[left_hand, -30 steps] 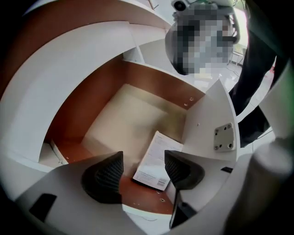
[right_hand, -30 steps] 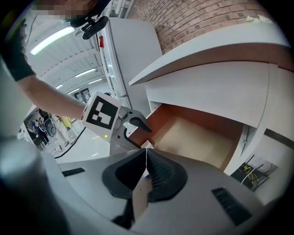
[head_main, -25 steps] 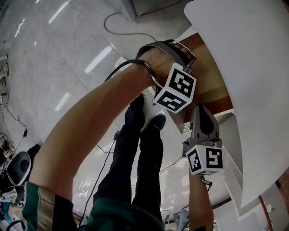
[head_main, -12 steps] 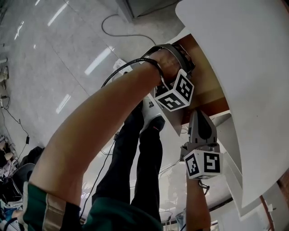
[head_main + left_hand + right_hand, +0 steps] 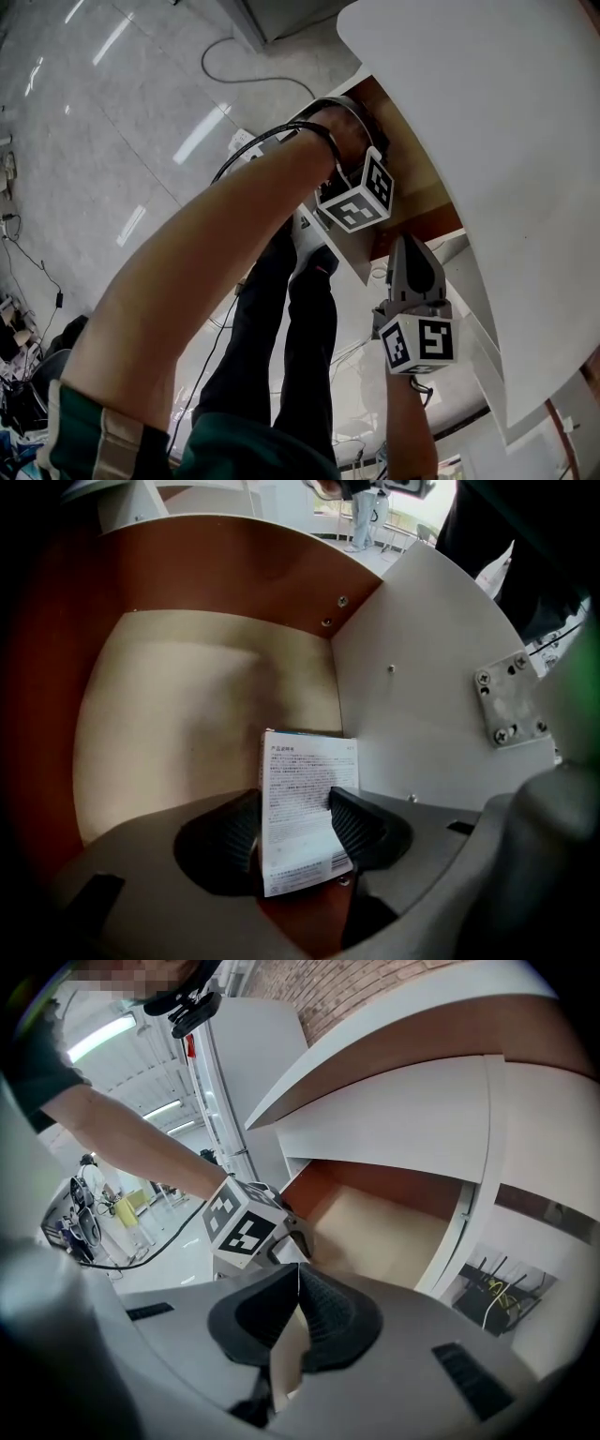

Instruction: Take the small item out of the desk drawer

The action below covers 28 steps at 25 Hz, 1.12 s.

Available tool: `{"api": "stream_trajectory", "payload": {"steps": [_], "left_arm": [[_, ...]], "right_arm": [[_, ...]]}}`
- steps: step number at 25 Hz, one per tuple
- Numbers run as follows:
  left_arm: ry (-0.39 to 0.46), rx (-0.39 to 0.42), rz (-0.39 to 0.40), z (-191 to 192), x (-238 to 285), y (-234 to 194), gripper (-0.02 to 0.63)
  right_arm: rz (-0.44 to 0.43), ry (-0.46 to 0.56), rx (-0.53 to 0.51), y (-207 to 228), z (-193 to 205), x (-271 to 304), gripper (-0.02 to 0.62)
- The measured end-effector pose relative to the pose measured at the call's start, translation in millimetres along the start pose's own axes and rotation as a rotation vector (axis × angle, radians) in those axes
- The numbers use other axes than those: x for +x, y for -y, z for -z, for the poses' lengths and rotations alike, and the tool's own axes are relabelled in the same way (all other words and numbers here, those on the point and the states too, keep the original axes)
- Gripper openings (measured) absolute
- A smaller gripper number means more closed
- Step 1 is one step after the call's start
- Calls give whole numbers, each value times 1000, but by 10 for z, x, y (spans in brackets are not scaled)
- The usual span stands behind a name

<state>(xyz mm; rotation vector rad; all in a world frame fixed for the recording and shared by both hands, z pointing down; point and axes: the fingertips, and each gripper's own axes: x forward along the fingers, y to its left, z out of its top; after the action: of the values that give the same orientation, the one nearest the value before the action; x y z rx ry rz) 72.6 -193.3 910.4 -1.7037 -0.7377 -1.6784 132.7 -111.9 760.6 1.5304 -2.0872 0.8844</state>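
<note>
The desk drawer [image 5: 187, 696] stands open, with brown sides and a pale floor. A small white box [image 5: 305, 808] with fine print stands near its right wall. My left gripper [image 5: 295, 819] reaches into the drawer and its jaws are closing, with a pad against each side of the box. In the head view the left gripper's marker cube [image 5: 356, 197] shows at the drawer's [image 5: 417, 183] mouth; its fingertips are hidden there. My right gripper [image 5: 295, 1279] is shut with nothing in it and hangs just outside the drawer [image 5: 394, 1222], below the left gripper [image 5: 246, 1221].
The white desk top [image 5: 487, 112] overhangs the drawer. The person's dark-trousered legs and a shoe [image 5: 314, 246] stand on the glossy floor beneath my arms. A cable [image 5: 246, 70] lies on the floor at the top. A white drawer front [image 5: 403, 1129] lies above the open drawer.
The left gripper has pushed further up and into the drawer. The right gripper has shifted slightly left and stays shut.
</note>
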Motion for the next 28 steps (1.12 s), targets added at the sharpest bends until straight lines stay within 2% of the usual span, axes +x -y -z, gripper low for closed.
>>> {"api": "stream_trajectory", "payload": {"steps": [5, 13, 18, 21, 27, 28], "left_arm": [[15, 9, -23, 2, -57, 20, 244], [50, 22, -119, 49, -303, 166, 244], [48, 66, -124, 46, -440, 319, 232], [43, 103, -117, 36, -495, 414, 185], [41, 106, -90, 53, -506, 568, 178], [38, 105, -82, 55, -496, 586, 146]], "right_arm": [[-1, 0, 7, 4, 12, -28, 25], [-4, -14, 7, -48, -6, -2, 25], [-20, -11, 5, -155, -25, 41, 25], [-21, -6, 6, -187, -26, 48, 25], [-20, -6, 8, -191, -33, 28, 25], [-19, -6, 10, -190, -30, 26, 25]]}}
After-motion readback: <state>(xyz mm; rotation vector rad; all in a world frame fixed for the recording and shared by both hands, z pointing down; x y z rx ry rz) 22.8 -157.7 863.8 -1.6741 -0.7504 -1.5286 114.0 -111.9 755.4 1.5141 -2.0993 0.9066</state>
